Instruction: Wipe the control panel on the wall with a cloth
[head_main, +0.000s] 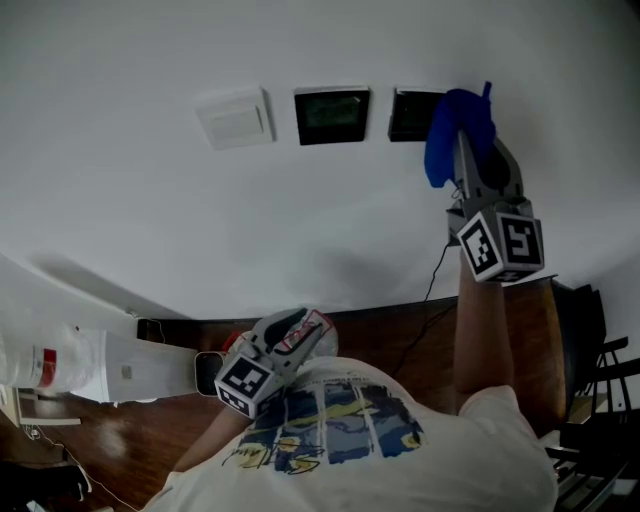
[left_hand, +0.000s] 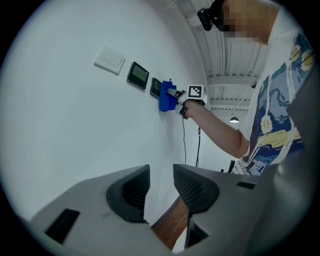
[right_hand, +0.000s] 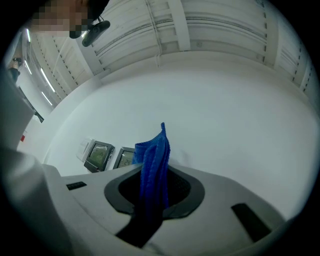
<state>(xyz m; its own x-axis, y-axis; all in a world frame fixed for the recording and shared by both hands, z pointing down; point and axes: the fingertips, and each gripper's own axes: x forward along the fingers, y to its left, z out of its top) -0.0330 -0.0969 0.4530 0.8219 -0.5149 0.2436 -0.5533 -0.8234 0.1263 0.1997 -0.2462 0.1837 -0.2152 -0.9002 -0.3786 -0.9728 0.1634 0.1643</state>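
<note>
**Where the Blue Cloth Meets the Wall Panel**

Because its two jaws are squeezed shut on the blue cloth (right_hand: 155, 150), the right claw (right_hand: 156, 180) is full. The cloth is pinched in the middle. One end pokes up past the jaws and the other end hangs down behind them. The person's arm is stretched up high, and the claw points at the wall (head_main: 130, 200). The cloth lies over the right side of the right black panel (head_main: 408, 113), close up to the wall. I cannot tell if it really touches the panel.

The left claw (left_hand: 160, 177) is down low, by the person's shirt (head_main: 340, 420). Its jaws are a little way apart and hold nothing. Only some wall and a bit of brown floor show through the gap.

Three things sit in a row on the wall. Next to the right panel is the middle black panel (head_main: 332, 115), which has a dim screen. Next to that is a white switch (head_main: 235, 117). They are near each other but do not touch.

The wall is plain and white. A thin black cable (head_main: 436, 268) runs down it under the raised arm. A dark wooden strip runs along the bottom of the wall, and the floor (head_main: 130, 440) is shiny brown wood. A white box (head_main: 60, 362) with a red mark stands by the wall on the left. Up high, the ceiling (right_hand: 200, 30) is white with long ribs.
</note>
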